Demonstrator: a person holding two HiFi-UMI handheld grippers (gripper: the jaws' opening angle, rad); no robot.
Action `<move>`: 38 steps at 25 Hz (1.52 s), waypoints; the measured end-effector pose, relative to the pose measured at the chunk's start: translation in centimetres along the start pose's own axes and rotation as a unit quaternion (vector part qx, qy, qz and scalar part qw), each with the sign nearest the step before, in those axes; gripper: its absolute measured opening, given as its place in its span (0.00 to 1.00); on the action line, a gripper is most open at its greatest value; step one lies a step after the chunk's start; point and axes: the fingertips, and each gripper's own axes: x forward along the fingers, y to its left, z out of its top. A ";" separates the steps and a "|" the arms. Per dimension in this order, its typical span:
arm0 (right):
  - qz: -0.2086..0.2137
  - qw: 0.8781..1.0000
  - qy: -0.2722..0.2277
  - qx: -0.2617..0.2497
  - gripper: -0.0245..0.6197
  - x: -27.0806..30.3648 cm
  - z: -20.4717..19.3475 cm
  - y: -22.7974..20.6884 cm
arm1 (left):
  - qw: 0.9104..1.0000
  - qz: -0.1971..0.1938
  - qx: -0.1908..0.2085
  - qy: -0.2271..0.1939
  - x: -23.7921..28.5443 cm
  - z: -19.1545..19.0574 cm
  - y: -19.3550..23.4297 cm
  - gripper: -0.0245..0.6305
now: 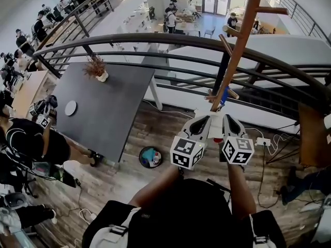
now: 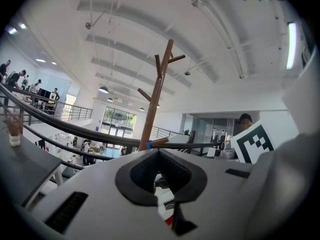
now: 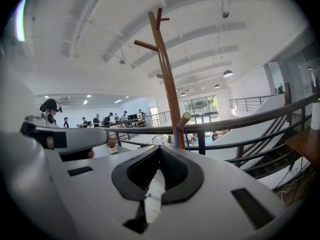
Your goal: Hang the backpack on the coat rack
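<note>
Hazard: left gripper (image 1: 204, 119) and right gripper (image 1: 228, 119), jaws closed on nothing, raised near rack (image 1: 238, 50); backpack ungripped, and a careless reach may knock a peg.

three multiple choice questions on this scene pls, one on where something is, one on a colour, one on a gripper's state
1. Where does the potted plant stand?
A. on a shelf
B. on the grey table
C. on a windowsill

2. What colour is the coat rack?
A. white
B. black
C. brown

3. How do the jaws of the right gripper stand?
A. together, holding nothing
B. wide apart
C. shut on a bag strap

Answers:
1 B: the head view shows the plant near the table's far edge.
2 C: its pole and pegs are brown wood.
3 A: in the right gripper view the tips meet with nothing between them.
</note>
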 end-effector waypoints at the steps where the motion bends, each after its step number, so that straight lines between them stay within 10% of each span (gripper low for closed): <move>1: 0.001 1.000 -0.003 -0.005 0.06 -0.7 0.0 0.1 | 1.000 0.001 0.001 -0.001 -0.3 0.0 -0.4 0.05; 38: 0.023 0.997 -0.042 -0.056 0.06 -14.0 -0.4 5.7 | 0.999 0.017 0.016 -0.022 -9.5 -0.6 -7.9 0.05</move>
